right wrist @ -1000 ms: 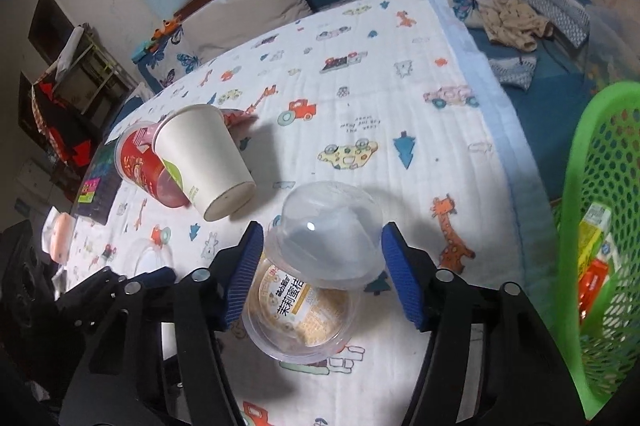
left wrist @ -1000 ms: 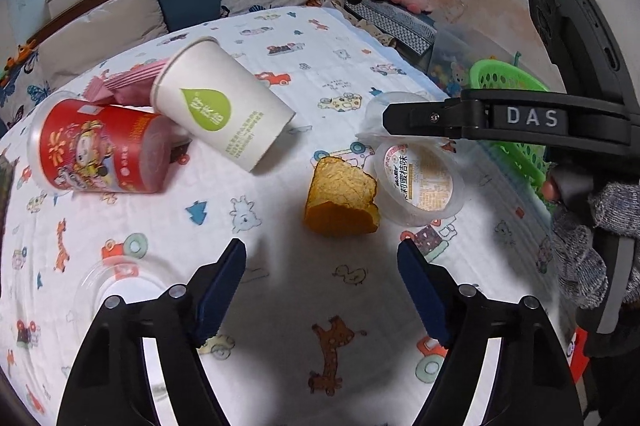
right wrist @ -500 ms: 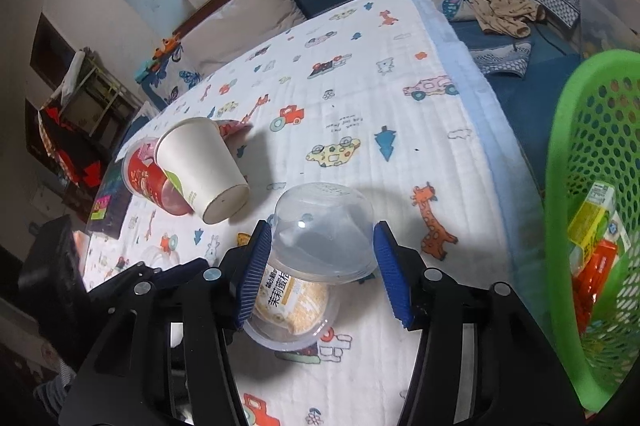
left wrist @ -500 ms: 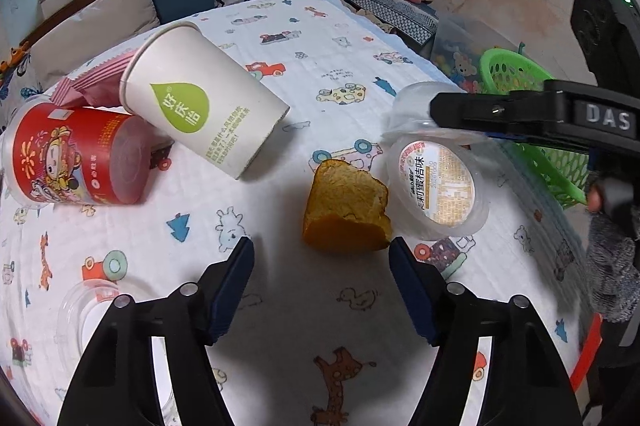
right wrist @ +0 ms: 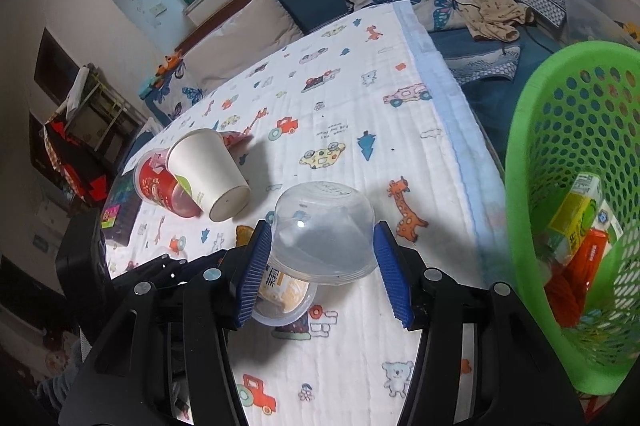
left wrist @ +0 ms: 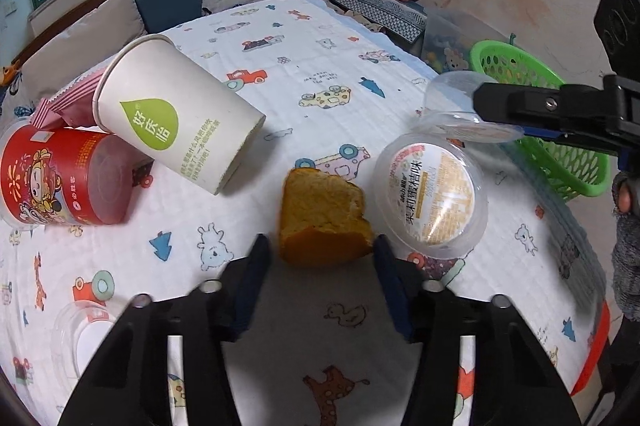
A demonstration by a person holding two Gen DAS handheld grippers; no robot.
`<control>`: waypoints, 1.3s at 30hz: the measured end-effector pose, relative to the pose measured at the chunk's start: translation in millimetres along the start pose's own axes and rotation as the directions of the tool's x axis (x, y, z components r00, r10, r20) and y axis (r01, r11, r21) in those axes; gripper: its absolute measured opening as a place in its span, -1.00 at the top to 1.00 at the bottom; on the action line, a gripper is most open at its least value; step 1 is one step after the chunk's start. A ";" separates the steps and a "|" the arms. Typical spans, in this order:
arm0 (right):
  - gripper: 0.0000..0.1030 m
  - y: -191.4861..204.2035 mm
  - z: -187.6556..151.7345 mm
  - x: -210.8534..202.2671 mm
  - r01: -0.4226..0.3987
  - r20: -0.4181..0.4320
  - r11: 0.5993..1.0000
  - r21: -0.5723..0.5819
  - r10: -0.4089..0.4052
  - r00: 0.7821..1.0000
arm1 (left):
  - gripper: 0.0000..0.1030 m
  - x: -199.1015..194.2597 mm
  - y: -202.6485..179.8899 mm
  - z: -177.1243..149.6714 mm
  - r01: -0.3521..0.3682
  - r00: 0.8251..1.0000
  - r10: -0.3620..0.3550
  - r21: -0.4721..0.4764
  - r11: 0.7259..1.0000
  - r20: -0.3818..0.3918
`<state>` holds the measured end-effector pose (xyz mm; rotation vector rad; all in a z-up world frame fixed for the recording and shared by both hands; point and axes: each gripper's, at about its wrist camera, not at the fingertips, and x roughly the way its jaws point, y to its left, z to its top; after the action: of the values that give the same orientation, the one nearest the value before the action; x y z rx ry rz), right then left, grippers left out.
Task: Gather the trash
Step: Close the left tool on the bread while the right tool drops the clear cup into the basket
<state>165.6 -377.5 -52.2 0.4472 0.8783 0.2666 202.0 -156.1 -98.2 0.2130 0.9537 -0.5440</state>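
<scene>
While the left gripper (left wrist: 320, 252) has just been closing, its jaws now flank one orange cake piece (left wrist: 322, 216) on the cartoon-print cloth (left wrist: 320, 73), pads not visibly pressing. Since a second ago the right gripper (right wrist: 320, 258) has tightened, clamping one clear clamshell container (right wrist: 324, 230) nearer one green basket (right wrist: 528, 161). One white paper cup (left wrist: 176, 117) reads "好庆怡"; one red tub (left wrist: 60, 177) lies alongside.

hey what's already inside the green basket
In the green basket, a yellow-green drink carton lies on top, with a red wrapper beside it. Anything lower down is covered by them and by the basket's near wall.
</scene>
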 end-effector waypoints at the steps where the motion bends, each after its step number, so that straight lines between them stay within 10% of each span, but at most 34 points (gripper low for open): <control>1: -0.04 -0.8 -1.2 -2.9 -0.004 0.006 1.000 0.004 0.004 1.000 | 0.13 -1.0 1.0 -0.2 0.003 1.000 -0.003 -0.004 1.000 0.001; 39: -0.15 -30.0 -14.9 -55.6 0.078 0.083 0.997 0.008 -0.079 0.993 | 0.39 -89.4 -8.2 2.3 0.028 0.991 -0.026 -0.014 1.000 0.132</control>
<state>121.0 -422.2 -37.1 0.4241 0.8129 0.1725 158.5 -133.1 -23.2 0.1480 0.8329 -0.5681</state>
